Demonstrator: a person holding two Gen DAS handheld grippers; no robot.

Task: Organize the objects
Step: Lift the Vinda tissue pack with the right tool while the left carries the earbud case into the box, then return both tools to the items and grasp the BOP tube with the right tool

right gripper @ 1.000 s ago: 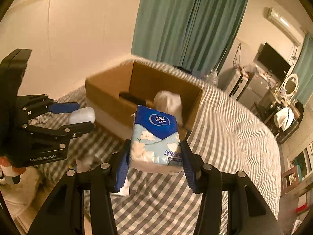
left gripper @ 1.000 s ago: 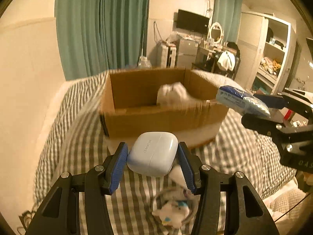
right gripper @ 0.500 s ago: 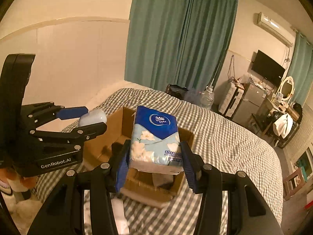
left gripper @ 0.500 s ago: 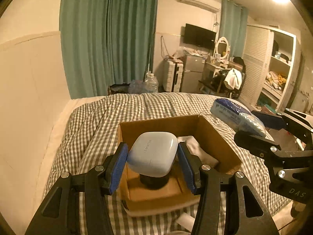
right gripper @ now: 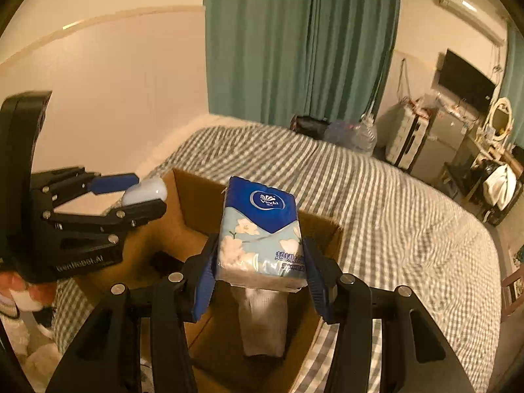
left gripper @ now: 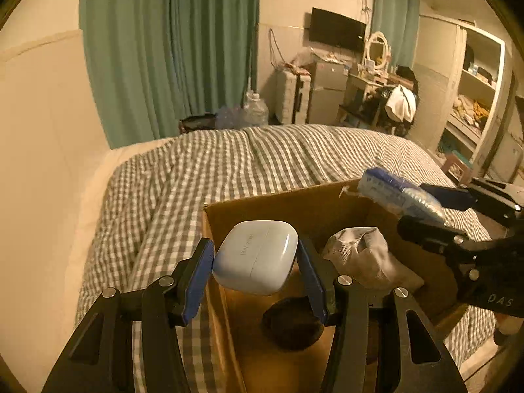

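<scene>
The left gripper (left gripper: 255, 258) is clamped on a pale blue earbud case (left gripper: 256, 257), its blue pads pressed against both sides, and holds it above the left end of an open cardboard box (left gripper: 288, 206). The right gripper (right gripper: 260, 270) is closed on a blue tissue pack (right gripper: 262, 229) and holds it upright over the same box. The box sits on a bed with a checked cover (left gripper: 229, 163). Inside the box lie a crumpled grey cloth (left gripper: 366, 255) and a dark round object (left gripper: 291, 324).
</scene>
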